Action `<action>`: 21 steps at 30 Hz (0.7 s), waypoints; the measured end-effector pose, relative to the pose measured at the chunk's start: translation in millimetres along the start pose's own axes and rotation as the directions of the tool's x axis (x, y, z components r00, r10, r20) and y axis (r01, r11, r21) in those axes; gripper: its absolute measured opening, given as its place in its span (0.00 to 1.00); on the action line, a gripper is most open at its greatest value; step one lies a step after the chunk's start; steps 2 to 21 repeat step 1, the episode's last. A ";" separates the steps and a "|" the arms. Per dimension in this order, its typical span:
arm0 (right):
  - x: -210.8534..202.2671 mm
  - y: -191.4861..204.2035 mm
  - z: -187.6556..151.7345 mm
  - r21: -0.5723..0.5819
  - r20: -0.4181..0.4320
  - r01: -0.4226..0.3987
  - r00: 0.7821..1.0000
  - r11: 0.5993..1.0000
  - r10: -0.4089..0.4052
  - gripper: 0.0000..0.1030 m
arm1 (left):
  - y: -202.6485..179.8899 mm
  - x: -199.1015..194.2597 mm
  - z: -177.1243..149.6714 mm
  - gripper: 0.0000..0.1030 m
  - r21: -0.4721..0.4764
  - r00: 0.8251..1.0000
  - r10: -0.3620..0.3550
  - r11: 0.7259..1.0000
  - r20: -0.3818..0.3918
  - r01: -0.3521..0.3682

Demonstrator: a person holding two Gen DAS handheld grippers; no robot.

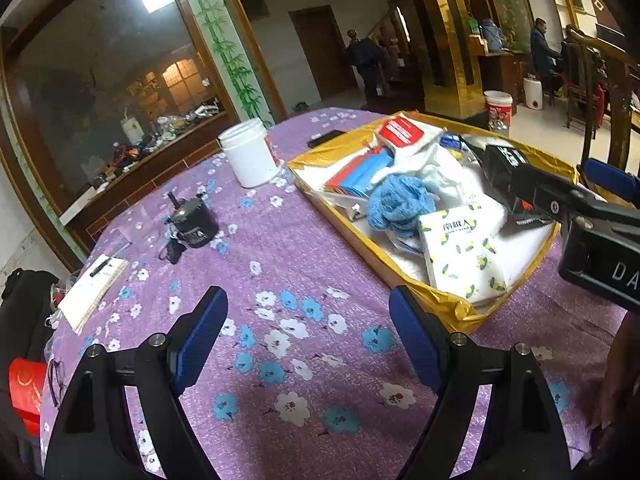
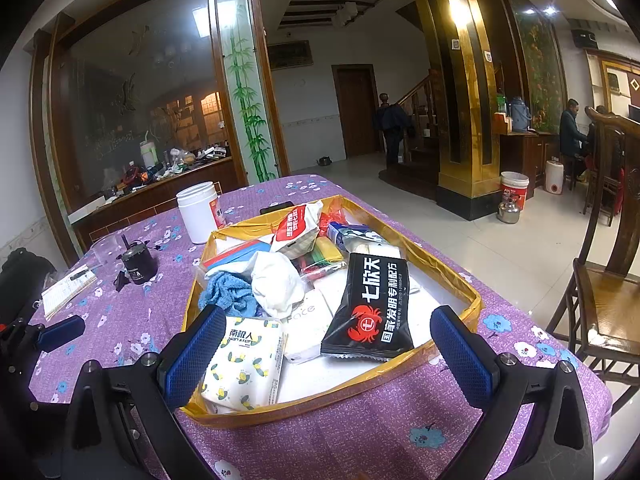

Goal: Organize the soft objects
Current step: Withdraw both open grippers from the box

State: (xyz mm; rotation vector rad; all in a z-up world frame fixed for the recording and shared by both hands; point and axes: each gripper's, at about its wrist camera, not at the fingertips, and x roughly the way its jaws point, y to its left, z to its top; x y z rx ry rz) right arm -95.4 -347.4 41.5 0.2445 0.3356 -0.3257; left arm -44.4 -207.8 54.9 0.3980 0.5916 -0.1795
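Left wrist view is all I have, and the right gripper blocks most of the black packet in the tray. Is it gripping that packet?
Observer: No. The right gripper is open, and the black packet lies loose in the tray.
Operator: What sits between that packet and the tissue pack?
Observer: A white box printed "Face", between the tissue pack and the packet, just in front of the white cloth.
Operator: Any marking on the packet's front?
Observer: A red crab logo under large white lettering.
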 end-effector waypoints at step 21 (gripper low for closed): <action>-0.3 0.2 -0.2 0.000 0.001 -0.001 1.000 1.000 0.001 1.00 | 0.3 -0.6 0.0 0.81 -0.003 1.000 0.005 1.000 0.005 -0.005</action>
